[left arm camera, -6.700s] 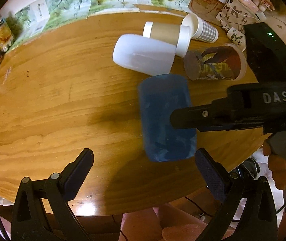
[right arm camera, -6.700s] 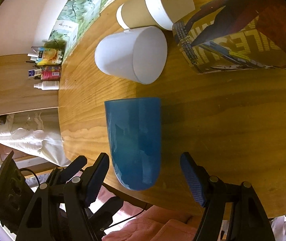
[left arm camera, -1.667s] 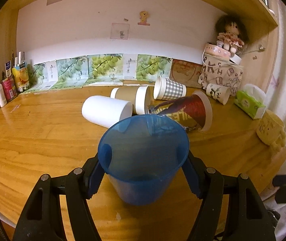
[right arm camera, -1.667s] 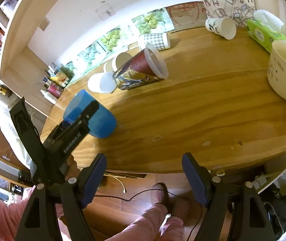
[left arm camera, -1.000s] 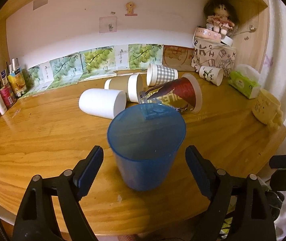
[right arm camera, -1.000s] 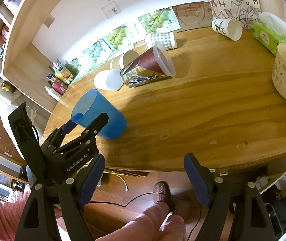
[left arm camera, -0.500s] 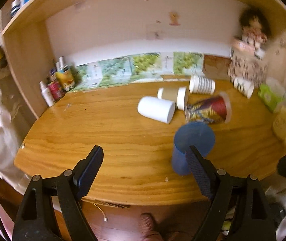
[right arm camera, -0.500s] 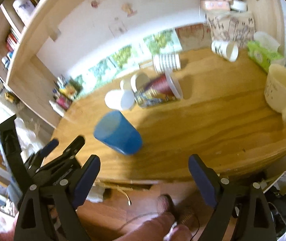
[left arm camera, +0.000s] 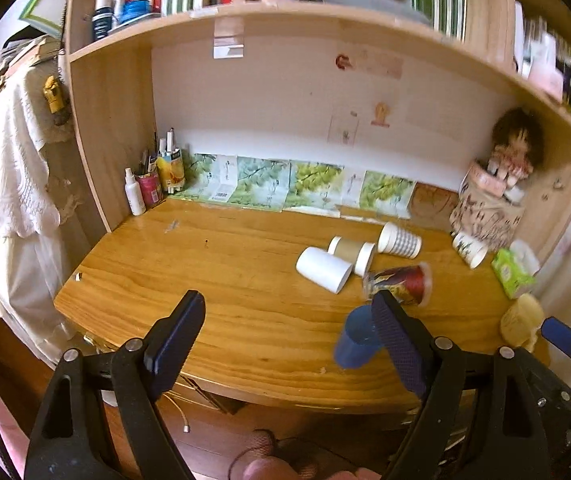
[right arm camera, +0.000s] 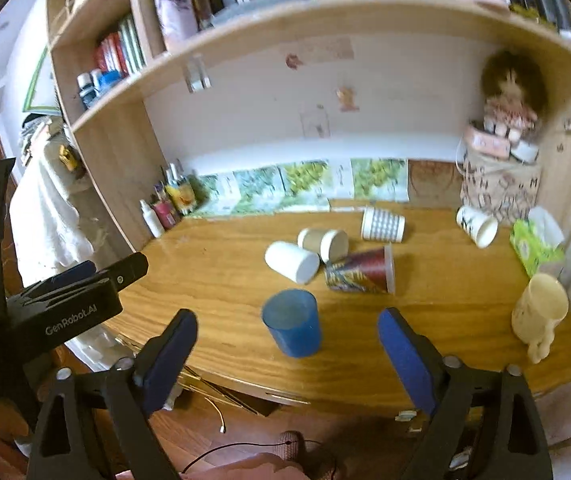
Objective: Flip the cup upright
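Observation:
The blue cup (right arm camera: 292,327) stands upright, mouth up, near the front edge of the wooden desk (right arm camera: 221,272). In the left wrist view the blue cup (left arm camera: 355,342) is partly hidden behind my left gripper's right finger. My left gripper (left arm camera: 291,338) is open and empty, held back from the desk's front edge. It also shows at the left of the right wrist view (right arm camera: 85,276). My right gripper (right arm camera: 287,354) is open and empty, pulled back in front of the cup and apart from it.
Several paper cups lie on their sides behind the blue cup: a white one (right arm camera: 291,262), a brown one (right arm camera: 323,242), a checked one (right arm camera: 382,224), a red printed one (right arm camera: 361,274). A cream mug (right arm camera: 539,314) and green tissue pack (right arm camera: 537,246) stand right. Bottles (right arm camera: 167,208) stand back left.
Both grippers have pulled back and up from the desk, so the shelves above come into view. The blue cup stays upright where the left gripper let it go.

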Available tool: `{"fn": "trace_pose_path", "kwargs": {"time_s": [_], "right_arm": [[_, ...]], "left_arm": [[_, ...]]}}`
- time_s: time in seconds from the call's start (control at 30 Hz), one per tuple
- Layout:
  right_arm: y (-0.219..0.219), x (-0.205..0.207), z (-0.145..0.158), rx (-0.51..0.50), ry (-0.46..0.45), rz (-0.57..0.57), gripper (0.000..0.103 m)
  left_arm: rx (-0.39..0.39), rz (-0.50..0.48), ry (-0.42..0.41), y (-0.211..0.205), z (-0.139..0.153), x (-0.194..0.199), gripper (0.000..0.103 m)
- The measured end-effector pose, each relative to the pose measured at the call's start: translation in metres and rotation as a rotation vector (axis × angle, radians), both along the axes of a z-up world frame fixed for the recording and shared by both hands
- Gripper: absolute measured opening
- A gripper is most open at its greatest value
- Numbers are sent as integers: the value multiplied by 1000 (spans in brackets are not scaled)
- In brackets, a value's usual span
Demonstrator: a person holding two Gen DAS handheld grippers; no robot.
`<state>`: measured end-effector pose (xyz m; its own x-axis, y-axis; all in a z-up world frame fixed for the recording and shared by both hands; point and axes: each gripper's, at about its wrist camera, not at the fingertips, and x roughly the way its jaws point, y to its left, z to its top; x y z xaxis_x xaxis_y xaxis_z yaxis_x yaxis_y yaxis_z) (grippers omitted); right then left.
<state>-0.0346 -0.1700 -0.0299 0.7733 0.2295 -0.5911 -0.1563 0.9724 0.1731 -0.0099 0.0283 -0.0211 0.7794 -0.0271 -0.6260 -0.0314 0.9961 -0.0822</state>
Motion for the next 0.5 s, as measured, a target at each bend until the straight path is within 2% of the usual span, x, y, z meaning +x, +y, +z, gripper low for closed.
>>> {"fn": "trace_pose_path", "kwargs": {"time_s": [0.07, 0.17, 0.23, 0.37, 0.5], "right_arm": [[5, -5, 9, -23, -35, -15, 99], [7, -15, 17, -24, -93, -48, 99], [9, -20, 20, -23, -121, -68, 101], [8, -33, 22, -17, -171, -117, 102], [8, -41, 25, -17, -210, -151, 102]], "left_arm": [[-26, -12, -10, 1, 5, -6, 89], [-22, -36, -79, -1, 15, -16, 92], [-4, -37, -137, -2, 20, -23, 101], [22, -42, -237, -4, 26, -37, 102], [54, -29, -282, -4, 29, -45, 102]]}}
